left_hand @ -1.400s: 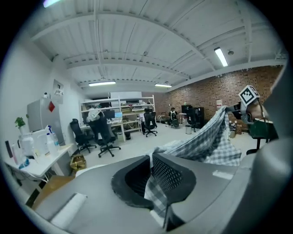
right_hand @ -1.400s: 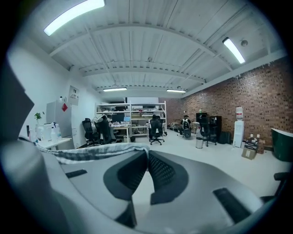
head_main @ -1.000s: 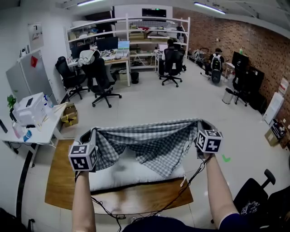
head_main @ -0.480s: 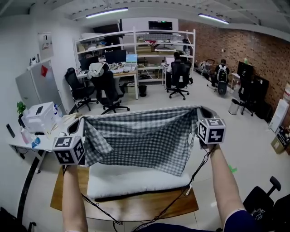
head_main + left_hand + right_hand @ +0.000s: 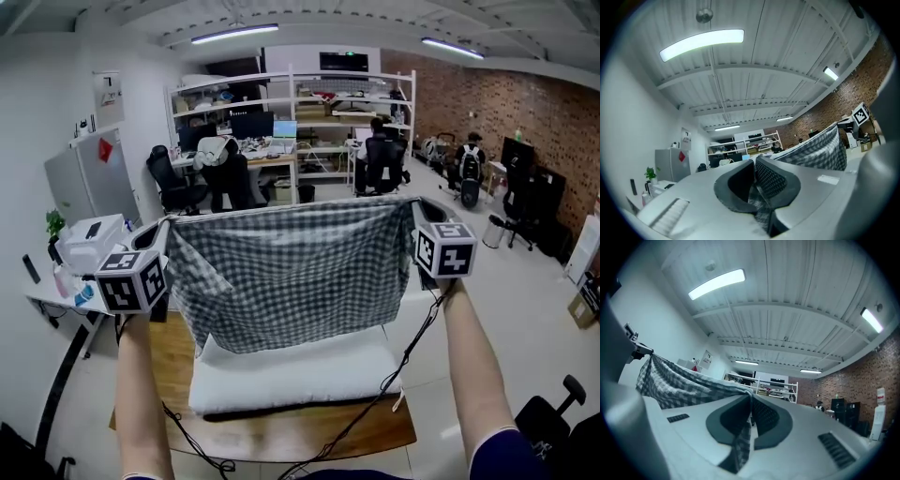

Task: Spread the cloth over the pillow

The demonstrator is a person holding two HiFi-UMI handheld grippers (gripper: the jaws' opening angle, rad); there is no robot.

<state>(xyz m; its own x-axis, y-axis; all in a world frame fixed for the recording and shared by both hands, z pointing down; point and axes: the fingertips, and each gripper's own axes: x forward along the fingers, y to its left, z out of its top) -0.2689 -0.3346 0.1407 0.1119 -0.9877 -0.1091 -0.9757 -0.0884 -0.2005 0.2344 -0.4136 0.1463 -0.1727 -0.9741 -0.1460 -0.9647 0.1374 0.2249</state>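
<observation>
Pillow (image 5: 291, 375) lies flat on the wooden table (image 5: 281, 436), uncovered, nearest the person. Above it the checked cloth (image 5: 281, 272) hangs stretched wide like a curtain, with its lower edge near the pillow's far side. Step: cloth lifted and opened out, not yet laid. The next move probably needs both corners lowered evenly so it drapes across the pillow. Left gripper (image 5: 161, 234) is clenched on the top left corner and right gripper (image 5: 419, 211) on the top right, fabric pinched between both pairs of jaws.
</observation>
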